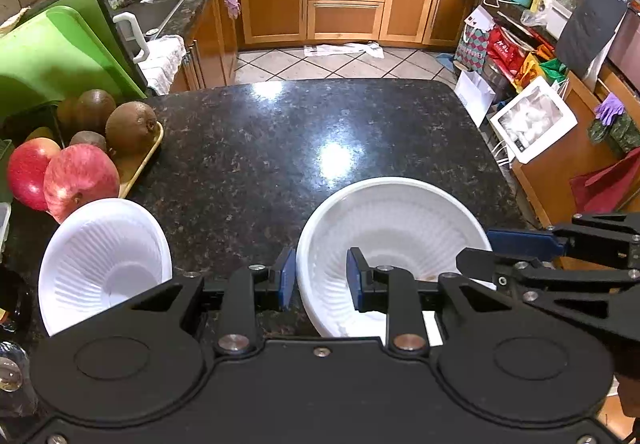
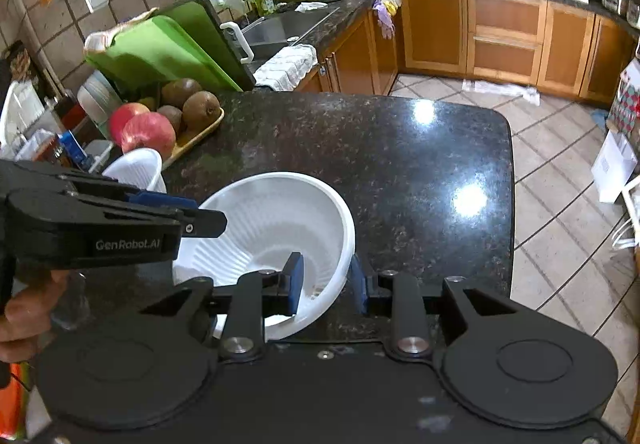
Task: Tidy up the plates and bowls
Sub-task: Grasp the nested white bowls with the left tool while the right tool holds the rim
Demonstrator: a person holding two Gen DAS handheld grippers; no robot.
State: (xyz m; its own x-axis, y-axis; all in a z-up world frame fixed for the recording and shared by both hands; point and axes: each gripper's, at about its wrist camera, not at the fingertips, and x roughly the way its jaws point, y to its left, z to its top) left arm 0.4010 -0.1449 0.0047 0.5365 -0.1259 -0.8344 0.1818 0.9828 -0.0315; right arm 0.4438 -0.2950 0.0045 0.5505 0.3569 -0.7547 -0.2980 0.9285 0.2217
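Note:
A large white ribbed bowl [image 1: 400,228] [image 2: 272,220] rests on the black granite counter [image 1: 260,148] [image 2: 380,164]. My left gripper [image 1: 320,278] [image 2: 188,210] straddles its left rim, one blue pad outside and one inside, with gaps on both sides, so it is open. My right gripper [image 2: 327,284] [image 1: 498,250] straddles the opposite rim the same way and also looks open. A smaller white ribbed bowl [image 1: 104,264] [image 2: 138,168] stands tilted at the left, against the apples.
A wooden tray [image 1: 140,164] [image 2: 200,132] with apples and kiwis sits at the counter's left edge, with green cutting boards [image 1: 60,56] behind it. The counter drops off to tiled floor [image 2: 560,204] on the right. A hand [image 2: 24,304] holds the left gripper.

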